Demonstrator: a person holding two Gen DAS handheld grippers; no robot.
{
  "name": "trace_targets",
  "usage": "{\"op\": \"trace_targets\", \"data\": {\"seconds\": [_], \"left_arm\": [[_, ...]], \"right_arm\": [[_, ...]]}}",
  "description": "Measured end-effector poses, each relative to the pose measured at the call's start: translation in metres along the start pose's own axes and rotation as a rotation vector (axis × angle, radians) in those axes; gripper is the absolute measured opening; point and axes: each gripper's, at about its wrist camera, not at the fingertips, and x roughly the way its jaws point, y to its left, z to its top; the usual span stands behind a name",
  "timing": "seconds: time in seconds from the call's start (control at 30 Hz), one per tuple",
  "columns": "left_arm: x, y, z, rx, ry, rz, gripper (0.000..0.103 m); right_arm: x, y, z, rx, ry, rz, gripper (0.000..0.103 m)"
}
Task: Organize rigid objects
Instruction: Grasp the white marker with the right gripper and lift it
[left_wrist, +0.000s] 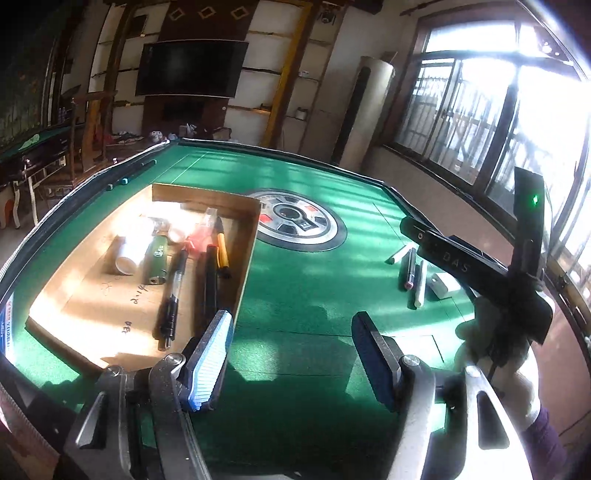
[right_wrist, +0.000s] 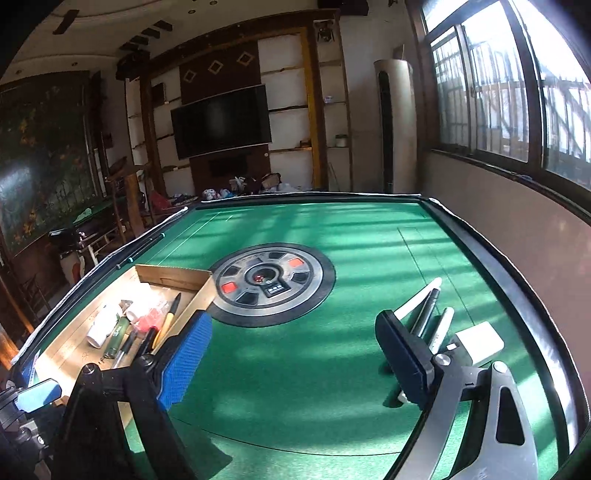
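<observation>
A shallow cardboard box (left_wrist: 207, 194) (right_wrist: 173, 275) sits on the left of the green table. It holds a white tube (left_wrist: 129, 254), a green lighter (left_wrist: 157, 260), a black pen (left_wrist: 173, 291), a yellow-handled tool (left_wrist: 221, 245) and a red item (left_wrist: 197, 236). On the right lie several pens (left_wrist: 412, 271) (right_wrist: 430, 306) and a white block (left_wrist: 445, 284) (right_wrist: 480, 341). My left gripper (left_wrist: 291, 354) is open and empty, low over the felt beside the box. My right gripper (right_wrist: 291, 354) is open and empty, its right finger just left of the pens.
A round control panel (left_wrist: 295, 221) (right_wrist: 269, 282) is set in the middle of the green table (left_wrist: 306, 288) (right_wrist: 295, 369). The table has a raised dark rim (right_wrist: 491, 258). The right hand-held gripper body (left_wrist: 517, 266) hangs over the right side.
</observation>
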Motion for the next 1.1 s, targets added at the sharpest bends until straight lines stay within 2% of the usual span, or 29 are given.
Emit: {"op": "trace_targets", "data": {"seconds": [0.2, 0.47, 0.6, 0.8, 1.1], "left_arm": [[-0.005, -0.023, -0.007, 0.073, -0.023, 0.017, 0.07], [-0.007, -0.034, -0.012, 0.096, -0.015, -0.021, 0.07], [-0.001, -0.034, -0.014, 0.082, 0.012, -0.036, 0.071], [-0.001, -0.034, -0.015, 0.076, 0.013, -0.027, 0.071], [0.006, -0.036, -0.019, 0.077, 0.04, -0.021, 0.071]], "right_arm": [[0.01, -0.049, 0.009, 0.031, 0.023, -0.074, 0.09], [0.034, -0.148, 0.024, 0.19, 0.182, -0.137, 0.09], [0.054, -0.191, 0.026, 0.311, 0.267, -0.122, 0.087], [0.114, -0.189, 0.031, 0.32, 0.405, -0.113, 0.063], [0.195, -0.176, 0.032, 0.357, 0.513, -0.2, 0.062]]}}
